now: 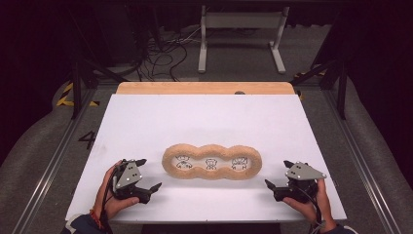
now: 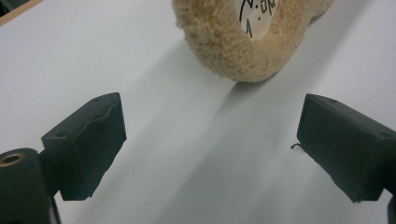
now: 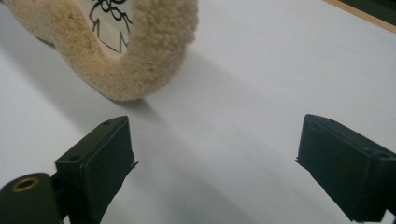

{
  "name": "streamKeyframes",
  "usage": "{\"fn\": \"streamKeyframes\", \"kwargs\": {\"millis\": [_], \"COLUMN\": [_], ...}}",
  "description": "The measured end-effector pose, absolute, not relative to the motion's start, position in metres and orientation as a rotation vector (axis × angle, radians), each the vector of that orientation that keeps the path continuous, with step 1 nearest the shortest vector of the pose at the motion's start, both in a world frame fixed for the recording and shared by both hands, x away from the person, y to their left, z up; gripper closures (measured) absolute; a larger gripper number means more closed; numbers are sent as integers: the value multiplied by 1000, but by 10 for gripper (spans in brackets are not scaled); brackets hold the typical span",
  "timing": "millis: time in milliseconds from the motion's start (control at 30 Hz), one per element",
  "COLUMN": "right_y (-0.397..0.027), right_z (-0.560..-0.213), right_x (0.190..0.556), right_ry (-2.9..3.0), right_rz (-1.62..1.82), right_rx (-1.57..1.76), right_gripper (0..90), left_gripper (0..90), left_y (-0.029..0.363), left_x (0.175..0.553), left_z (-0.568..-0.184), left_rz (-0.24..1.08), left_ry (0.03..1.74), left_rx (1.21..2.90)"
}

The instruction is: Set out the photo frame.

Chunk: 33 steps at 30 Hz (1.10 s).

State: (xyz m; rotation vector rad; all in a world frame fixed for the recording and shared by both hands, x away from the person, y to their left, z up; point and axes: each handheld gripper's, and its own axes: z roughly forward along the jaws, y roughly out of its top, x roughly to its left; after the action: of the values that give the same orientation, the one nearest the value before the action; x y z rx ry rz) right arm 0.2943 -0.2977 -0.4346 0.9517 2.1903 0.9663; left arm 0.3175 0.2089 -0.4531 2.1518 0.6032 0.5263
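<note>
Both grippers spread wide, empty; plush frame (image 1: 212,162) lies crosswise between left gripper (image 1: 144,174) and right gripper (image 1: 278,174); ends roughly equidistant.

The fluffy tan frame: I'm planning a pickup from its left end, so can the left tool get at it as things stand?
Probably yes. The left tool is open and apart from the fluffy tan frame, with bare white table between them.
</note>
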Motion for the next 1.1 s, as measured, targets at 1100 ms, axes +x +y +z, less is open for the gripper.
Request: {"fn": "streamKeyframes", "kwargs": {"millis": [1100], "right_y": [-355], "right_z": [-452], "right_x": [289], "right_ry": [2055], "right_rz": [973], "right_rx": [1145], "right_gripper": [101], "left_gripper": [79], "left_y": [291], "left_x": [314], "left_z": [-462], "left_rz": [513], "left_ry": [844], "left_rx": [1977]}}
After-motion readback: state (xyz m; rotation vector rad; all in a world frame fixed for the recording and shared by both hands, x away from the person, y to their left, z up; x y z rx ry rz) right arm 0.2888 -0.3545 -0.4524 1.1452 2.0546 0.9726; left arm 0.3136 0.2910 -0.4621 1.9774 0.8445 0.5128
